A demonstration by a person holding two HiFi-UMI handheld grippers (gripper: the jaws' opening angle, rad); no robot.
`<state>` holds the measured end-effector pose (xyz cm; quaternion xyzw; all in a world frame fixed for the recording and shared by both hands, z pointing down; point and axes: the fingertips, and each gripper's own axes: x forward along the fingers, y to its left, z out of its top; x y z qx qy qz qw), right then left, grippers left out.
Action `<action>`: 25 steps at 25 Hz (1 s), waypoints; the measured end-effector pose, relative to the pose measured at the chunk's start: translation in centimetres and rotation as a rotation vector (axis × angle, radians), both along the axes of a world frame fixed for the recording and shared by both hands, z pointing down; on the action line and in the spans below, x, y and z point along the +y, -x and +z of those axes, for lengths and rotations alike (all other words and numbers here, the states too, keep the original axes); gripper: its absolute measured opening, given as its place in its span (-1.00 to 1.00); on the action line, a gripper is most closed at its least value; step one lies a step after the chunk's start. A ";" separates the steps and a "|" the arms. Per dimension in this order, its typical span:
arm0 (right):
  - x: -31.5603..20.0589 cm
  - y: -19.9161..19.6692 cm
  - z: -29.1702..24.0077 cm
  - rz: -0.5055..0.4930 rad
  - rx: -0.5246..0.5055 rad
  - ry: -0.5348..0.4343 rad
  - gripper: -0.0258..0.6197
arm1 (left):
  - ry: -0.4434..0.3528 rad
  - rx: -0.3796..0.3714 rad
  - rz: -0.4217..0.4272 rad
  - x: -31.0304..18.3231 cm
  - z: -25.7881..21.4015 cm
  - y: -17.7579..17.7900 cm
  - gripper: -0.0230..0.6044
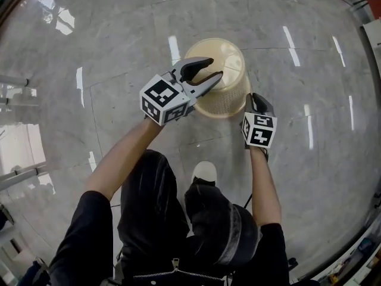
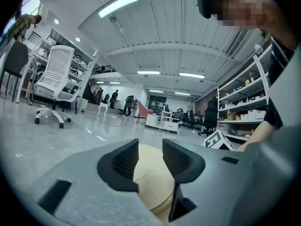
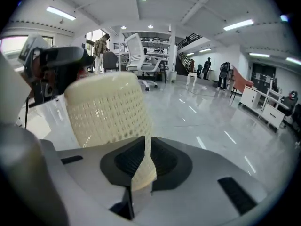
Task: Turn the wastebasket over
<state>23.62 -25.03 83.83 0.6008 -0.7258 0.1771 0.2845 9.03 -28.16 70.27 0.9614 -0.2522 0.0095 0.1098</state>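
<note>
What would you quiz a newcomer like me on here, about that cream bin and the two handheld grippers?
1. True or false: the wastebasket stands with its closed base upward.
2. Fill in: the left gripper has its jaws ___ above the base, touching nothing.
3. Which gripper clamps the basket's mesh wall? A) left gripper B) right gripper C) both

Key: 1 true; 2 apart; 3 B.

The matt cream plastic wastebasket [image 1: 221, 61], its wall perforated, stands on glossy polished stone-look floor [image 1: 119, 34].
</note>
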 end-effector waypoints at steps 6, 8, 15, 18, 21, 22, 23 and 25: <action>0.1 -2.4 -1.0 0.103 -0.053 0.065 -0.88 | -0.018 -0.121 0.051 1.6 2.8 -3.6 -0.55; 0.3 -3.0 -1.5 0.102 -0.037 0.060 -0.89 | -0.036 -0.144 0.037 1.5 2.9 -3.7 -0.69; 1.0 -2.5 -3.4 0.082 -0.033 0.029 -0.89 | -0.056 -0.219 -0.015 1.0 3.3 -3.8 -0.92; 0.8 -2.3 -5.1 0.063 -0.019 0.003 -0.89 | -0.048 -0.249 -0.025 1.0 3.5 -3.9 -0.92; 0.4 -2.1 -8.1 0.038 -0.012 -0.052 -0.89 | -0.009 -0.217 -0.076 0.6 3.0 -2.6 -0.92; 0.2 -1.8 -9.3 0.027 -0.012 -0.070 -0.89 | -0.003 -0.206 -0.096 0.5 2.5 -1.9 -0.92; -0.1 -1.4 -10.6 0.015 -0.012 -0.088 -0.89 | 0.002 -0.198 -0.113 0.3 1.7 -1.3 -0.92; -0.6 -0.1 -13.7 -0.013 -0.028 -0.131 -0.89 | 0.010 -0.187 -0.138 0.1 -0.3 -0.1 -0.92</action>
